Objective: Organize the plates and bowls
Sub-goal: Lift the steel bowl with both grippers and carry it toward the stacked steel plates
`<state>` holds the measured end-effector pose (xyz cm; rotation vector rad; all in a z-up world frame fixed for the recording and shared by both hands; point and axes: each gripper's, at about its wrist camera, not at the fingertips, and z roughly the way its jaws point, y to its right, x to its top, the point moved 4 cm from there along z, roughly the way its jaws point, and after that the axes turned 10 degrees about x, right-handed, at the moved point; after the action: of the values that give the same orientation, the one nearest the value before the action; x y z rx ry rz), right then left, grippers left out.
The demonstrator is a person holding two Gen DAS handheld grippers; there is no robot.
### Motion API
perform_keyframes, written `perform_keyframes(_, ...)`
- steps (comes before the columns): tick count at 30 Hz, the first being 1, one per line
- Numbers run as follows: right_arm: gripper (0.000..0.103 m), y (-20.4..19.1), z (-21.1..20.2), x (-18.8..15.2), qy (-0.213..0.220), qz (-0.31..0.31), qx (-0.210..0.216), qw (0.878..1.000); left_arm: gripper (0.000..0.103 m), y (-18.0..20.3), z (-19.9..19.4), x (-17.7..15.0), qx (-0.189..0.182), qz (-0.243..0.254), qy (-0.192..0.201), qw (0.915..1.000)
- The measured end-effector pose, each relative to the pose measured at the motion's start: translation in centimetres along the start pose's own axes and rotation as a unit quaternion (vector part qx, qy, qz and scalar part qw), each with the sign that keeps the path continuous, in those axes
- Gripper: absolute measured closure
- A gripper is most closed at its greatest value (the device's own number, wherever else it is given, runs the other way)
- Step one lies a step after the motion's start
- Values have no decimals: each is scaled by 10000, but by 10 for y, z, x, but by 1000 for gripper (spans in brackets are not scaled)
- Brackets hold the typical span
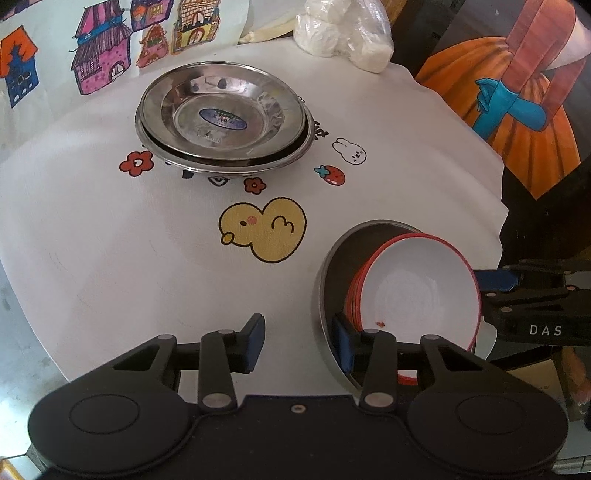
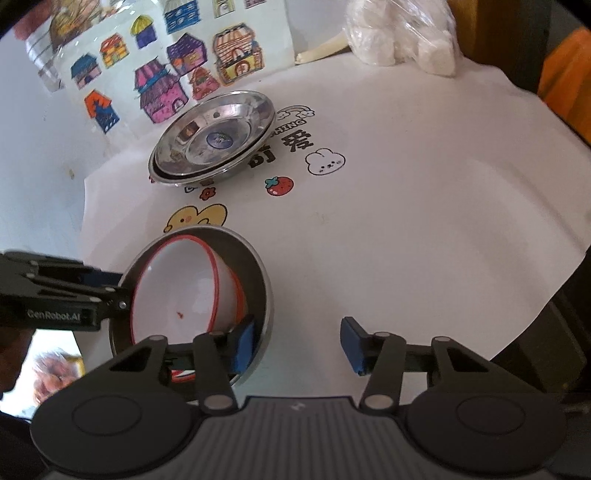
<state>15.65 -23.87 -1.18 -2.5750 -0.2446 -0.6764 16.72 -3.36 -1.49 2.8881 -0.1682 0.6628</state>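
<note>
Both your hand-held grippers are on the same stack — red-rimmed white bowls (image 1: 421, 291) sitting tilted inside a grey metal bowl (image 1: 325, 258) near the front edge of the desk (image 1: 110, 240). Your left hand-held gripper (image 1: 299, 343) has one blue pad inside the metal bowl's rim, against the red-rimmed stack, and the other outside on the cloth with clear air around it: jaws half open, not yet pinching anything. Your right hand-held gripper (image 2: 297, 343) mirrors that from the other side — one pad in the bowl, one well out over the bare cloth, half open too.

Here's the worry. The white bowls lean to one side, so if you close on the metal rim alone and lift, they could slide or tip out. Squeeze unevenly from the two sides and the round, slick wall may twist away from the pads. The stack also sits close to the desk edge, so a push could carry it off.

The two steel plates (image 1: 221, 114) wait nested at the back, by the bag of white lumps (image 1: 343, 29) — untouched.
</note>
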Motion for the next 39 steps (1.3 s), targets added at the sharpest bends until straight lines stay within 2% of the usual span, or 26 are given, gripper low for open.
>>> perform_keyframes(3, 56, 2, 0, -1, 56, 118, 134, 9998, 60, -1, 1, -1, -17, -102, 13, 9999)
perform_keyframes(8, 78, -5, 5, 1, 22, 73, 261, 9996, 62, 1, 0, -3, 56, -162, 90, 9998)
perform_keyframes(11, 84, -11, 6, 1, -5, 49, 281, 9996, 62, 0, 0, -3, 53, -226, 98, 9997)
perform_keyframes(16, 87, -11, 6, 0, 42, 138, 338, 9993, 62, -1, 0, -5, 34, -301, 139, 9994)
perform_keyframes(22, 86, -7, 5, -4, 209, 283, 469, 9983, 62, -4, -1, -10, -11, -581, 293, 9979)
perform_keyframes(29, 86, -6, 5, -5, 249, 457, 499, 9974, 75, 3, -4, -9, 10, -438, 401, 9982)
perform_keyframes(39, 84, -5, 5, -6, 136, 769, 471, 9958, 75, 1, -4, -10, -13, -620, 326, 9975)
